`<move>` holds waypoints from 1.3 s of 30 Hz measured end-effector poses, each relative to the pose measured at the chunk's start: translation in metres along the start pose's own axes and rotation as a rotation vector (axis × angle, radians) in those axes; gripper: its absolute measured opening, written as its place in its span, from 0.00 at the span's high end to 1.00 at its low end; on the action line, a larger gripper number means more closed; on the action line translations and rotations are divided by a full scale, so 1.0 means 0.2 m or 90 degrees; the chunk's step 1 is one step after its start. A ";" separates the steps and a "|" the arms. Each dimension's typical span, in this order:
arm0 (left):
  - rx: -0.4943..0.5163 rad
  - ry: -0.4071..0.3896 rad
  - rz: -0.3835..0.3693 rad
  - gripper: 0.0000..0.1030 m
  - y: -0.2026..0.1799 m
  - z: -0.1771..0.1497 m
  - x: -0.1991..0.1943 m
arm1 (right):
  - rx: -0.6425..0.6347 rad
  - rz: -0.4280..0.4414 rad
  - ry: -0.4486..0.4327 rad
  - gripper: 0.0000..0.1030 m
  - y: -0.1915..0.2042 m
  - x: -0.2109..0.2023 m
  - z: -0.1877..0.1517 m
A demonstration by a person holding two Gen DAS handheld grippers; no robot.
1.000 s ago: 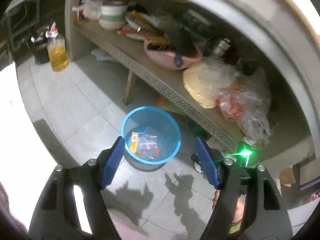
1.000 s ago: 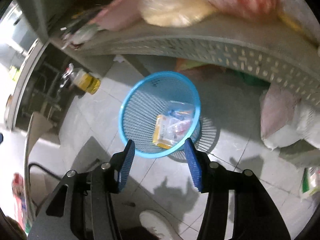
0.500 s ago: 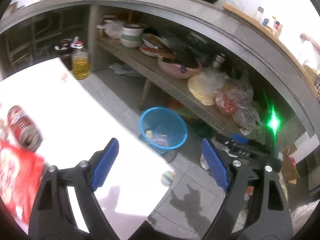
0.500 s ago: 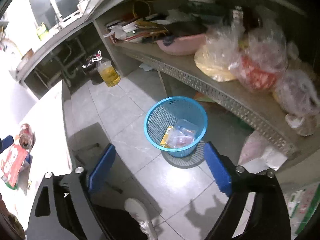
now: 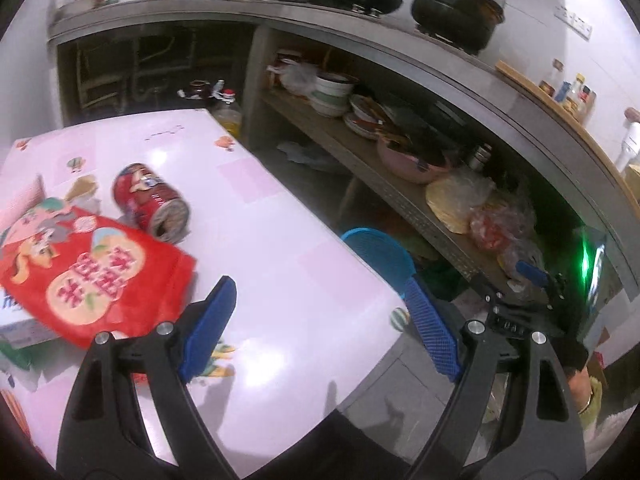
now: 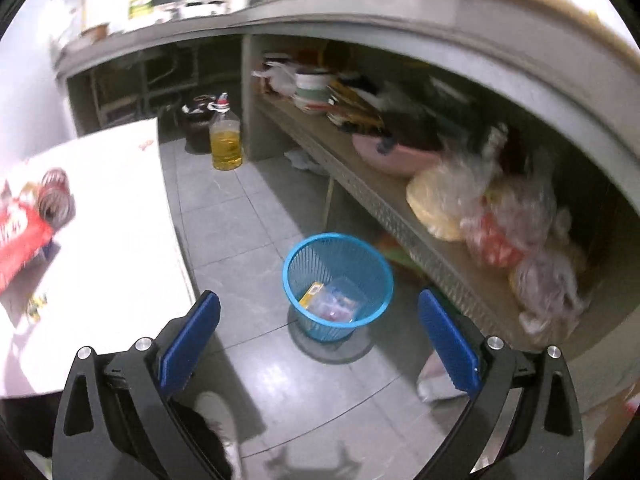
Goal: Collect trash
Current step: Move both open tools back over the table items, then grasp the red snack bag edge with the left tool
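Blue mesh bin (image 6: 338, 284) stands on the grey tiled floor (image 6: 240, 240), just beside the low shelf (image 6: 360, 184), with a yellow packet (image 6: 312, 294) and a clear wrapper (image 6: 338, 306) lying inside. Left gripper (image 5: 320, 328) hovers over the white table (image 5: 280, 240), jaws spread wide, nothing between them. Right gripper (image 6: 318, 346) is above the floor near the bin, also wide open and empty. On the table: a red can (image 5: 150, 202) lying on its side, touching the edge of a red snack bag (image 5: 86, 276) (bag overlaps a white box, mostly hidden). From the left wrist view only part of the bin rim shows past the table edge. Oil bottle (image 6: 226, 138) stands upright on the floor, well apart from the bin. Pink basin (image 6: 394, 156) and plastic bags (image 6: 500, 216) sit on the shelf (right view blurred there).
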State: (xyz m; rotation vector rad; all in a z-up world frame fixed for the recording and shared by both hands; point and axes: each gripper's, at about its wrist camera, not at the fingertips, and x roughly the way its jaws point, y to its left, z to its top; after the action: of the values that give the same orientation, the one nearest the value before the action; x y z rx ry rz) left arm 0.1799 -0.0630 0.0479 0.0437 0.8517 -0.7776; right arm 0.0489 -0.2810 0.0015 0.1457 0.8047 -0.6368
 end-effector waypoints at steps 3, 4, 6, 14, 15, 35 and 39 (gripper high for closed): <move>-0.009 -0.006 0.013 0.20 0.06 -0.02 -0.05 | -0.022 0.007 -0.019 0.06 0.09 -0.05 0.00; -0.014 -0.009 0.019 0.20 0.08 -0.02 -0.06 | -0.027 0.014 -0.026 0.06 0.13 -0.07 -0.01; -0.022 -0.013 0.030 0.20 0.11 -0.03 -0.09 | -0.036 0.021 -0.038 0.06 0.18 -0.09 0.00; -0.050 -0.029 0.080 0.20 0.27 -0.08 -0.20 | -0.091 0.073 -0.072 0.06 0.37 -0.16 -0.01; -0.051 -0.030 0.086 0.20 0.29 -0.09 -0.21 | -0.097 0.077 -0.076 0.06 0.39 -0.17 -0.01; -0.075 -0.070 0.160 0.20 0.49 -0.20 -0.39 | -0.109 0.247 -0.134 0.06 0.61 -0.30 0.07; -0.090 -0.077 0.165 0.20 0.54 -0.23 -0.41 | -0.095 0.289 -0.129 0.06 0.62 -0.31 0.08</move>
State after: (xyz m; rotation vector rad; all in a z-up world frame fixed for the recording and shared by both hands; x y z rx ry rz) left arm 0.1856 0.0802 0.0451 -0.0178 0.7664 -0.4705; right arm 0.0981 -0.1578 0.0427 0.1194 0.5923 -0.1587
